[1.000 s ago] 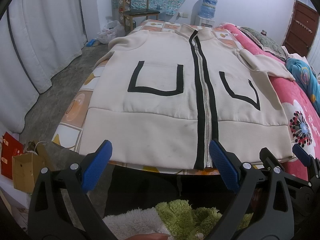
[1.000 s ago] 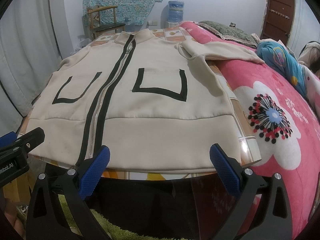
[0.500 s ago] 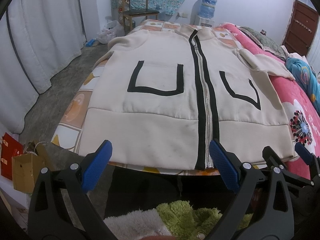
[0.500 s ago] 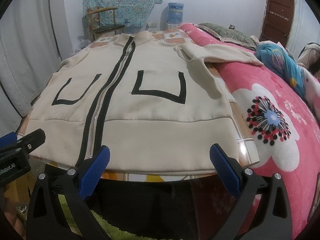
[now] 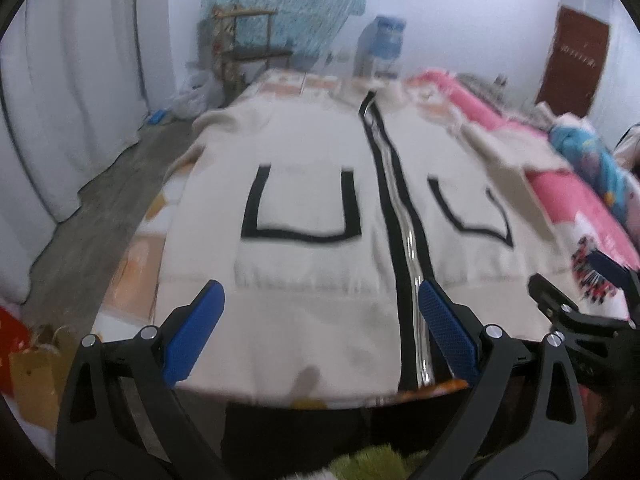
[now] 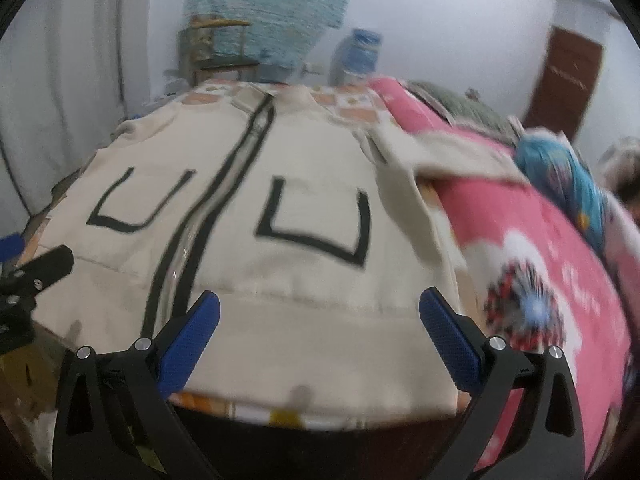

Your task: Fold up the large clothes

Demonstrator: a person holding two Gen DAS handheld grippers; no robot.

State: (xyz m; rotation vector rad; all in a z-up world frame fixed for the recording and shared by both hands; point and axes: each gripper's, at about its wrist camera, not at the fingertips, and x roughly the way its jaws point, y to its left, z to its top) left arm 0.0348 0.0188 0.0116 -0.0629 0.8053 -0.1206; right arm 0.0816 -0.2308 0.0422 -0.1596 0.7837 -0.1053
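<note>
A cream zip-up jacket [image 5: 312,248] with black pocket outlines and a black-edged zipper lies flat, front up, on the bed, hem toward me; it also shows in the right wrist view [image 6: 312,248]. Its right sleeve [image 6: 452,148] stretches out over the pink blanket. My left gripper [image 5: 320,336] is open and empty, its blue pads over the left half of the hem. My right gripper [image 6: 320,340] is open and empty over the right half of the hem. Both views are blurred by motion.
A pink flowered blanket [image 6: 540,264] covers the bed's right side, with a blue bundle [image 6: 568,184] beyond. White curtains [image 5: 60,120] and grey floor [image 5: 92,208] lie to the left. A chair [image 5: 244,48] and water dispenser [image 5: 380,48] stand at the far wall. Paper bags [image 5: 32,368] sit low left.
Both grippers have moved forward and now hang over the jacket's hem instead of short of the bed's edge. The jaws stay open. The jacket has not moved.
</note>
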